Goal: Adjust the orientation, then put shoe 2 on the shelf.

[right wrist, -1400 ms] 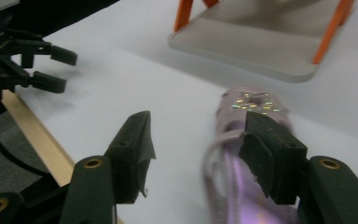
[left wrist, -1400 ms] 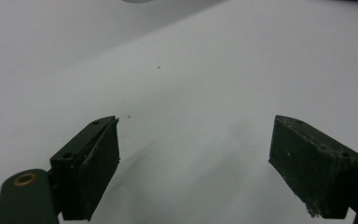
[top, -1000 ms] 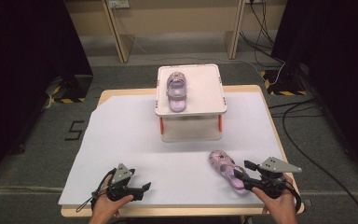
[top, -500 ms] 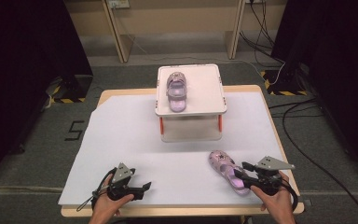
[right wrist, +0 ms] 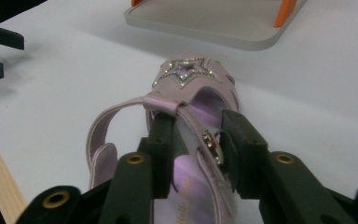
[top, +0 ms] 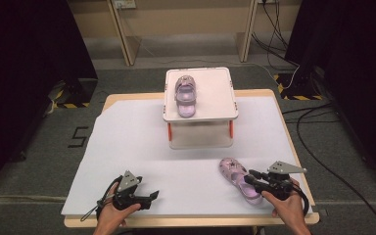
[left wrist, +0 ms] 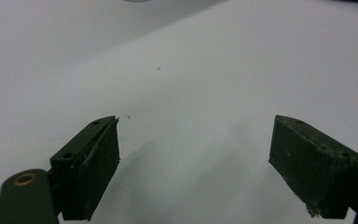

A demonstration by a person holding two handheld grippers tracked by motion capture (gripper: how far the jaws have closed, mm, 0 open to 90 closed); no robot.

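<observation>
Gripping the side strap of the near sandal, low at about five o'clock on the white sheet, close to the near edge. Right gripper narrowed on that strap beside the small metal buckle, one jaw inside the shoe, one outside; seemingly pinching, though full contact hard to confirm. To do this well: squeeze on the strap's flat run rather than on the buckle, lift straight up, keep the sole level, since a thin strap probably lets the shoe swing and twist. Soft lilac upper, glossy like patent or satin, with a star of small glittering stones over the toe and a loose curved heel strap at the left. Outward at twelve o'clock, a second sandal of the same kind, toe toward the person, resting on a square white platform with rounded corners and orange legs; likely the goal for the near one, on the bare part beside its twin. Farther out at seven o'clock, left gripper spread wide over plain matte sheet, holding nothing. Wooden table edge under the sheet.
</observation>
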